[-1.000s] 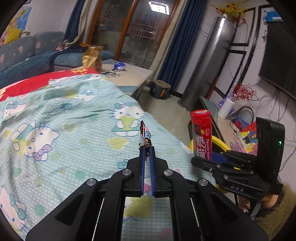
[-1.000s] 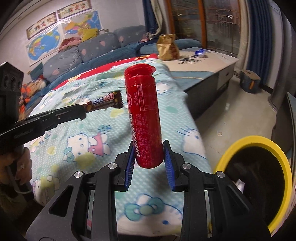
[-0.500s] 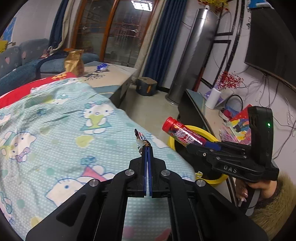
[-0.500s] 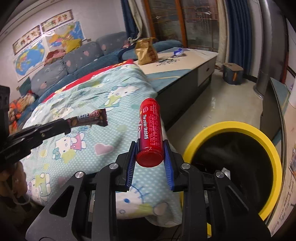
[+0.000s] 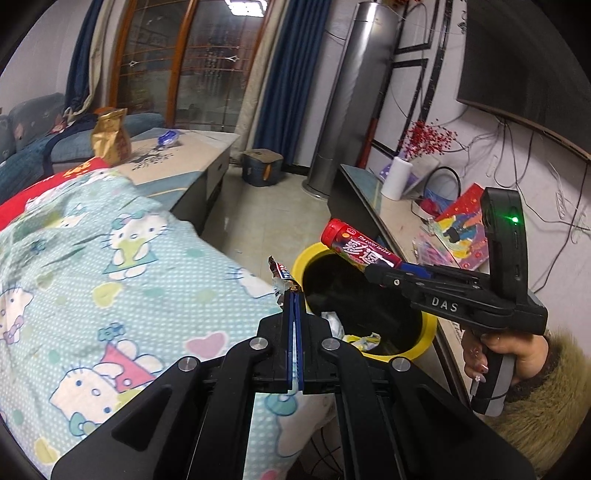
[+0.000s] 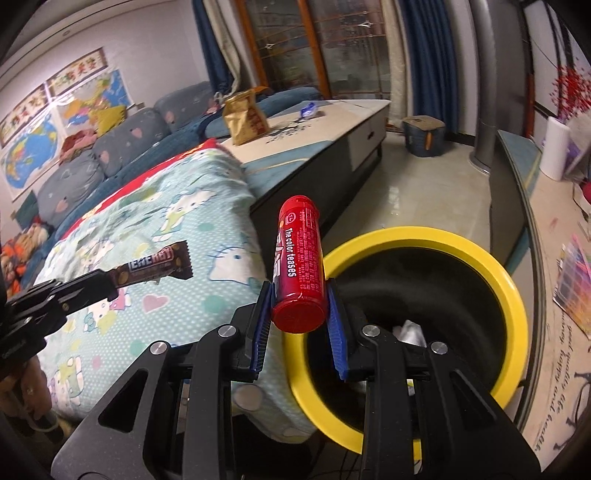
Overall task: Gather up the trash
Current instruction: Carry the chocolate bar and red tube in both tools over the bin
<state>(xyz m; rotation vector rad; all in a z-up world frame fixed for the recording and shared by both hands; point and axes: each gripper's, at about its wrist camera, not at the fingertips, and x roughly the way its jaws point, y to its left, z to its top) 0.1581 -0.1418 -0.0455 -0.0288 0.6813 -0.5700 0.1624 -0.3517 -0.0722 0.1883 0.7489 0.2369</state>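
Dim indoor light from a ceiling lamp at top centre; sharp centre, fisheye bending and dark vignetted corners.

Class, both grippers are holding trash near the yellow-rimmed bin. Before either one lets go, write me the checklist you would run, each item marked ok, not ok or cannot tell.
1. Right gripper shut on the red tube: ok.
2. Left gripper shut on the snack wrapper: ok.
3. Bin mouth open, room inside: ok.
4. Tube over the opening: ok in the left wrist view.
5. Wrapper over the opening: not ok, it hangs at the rim beside the blanket.
6. Bin steady on the floor: cannot tell.
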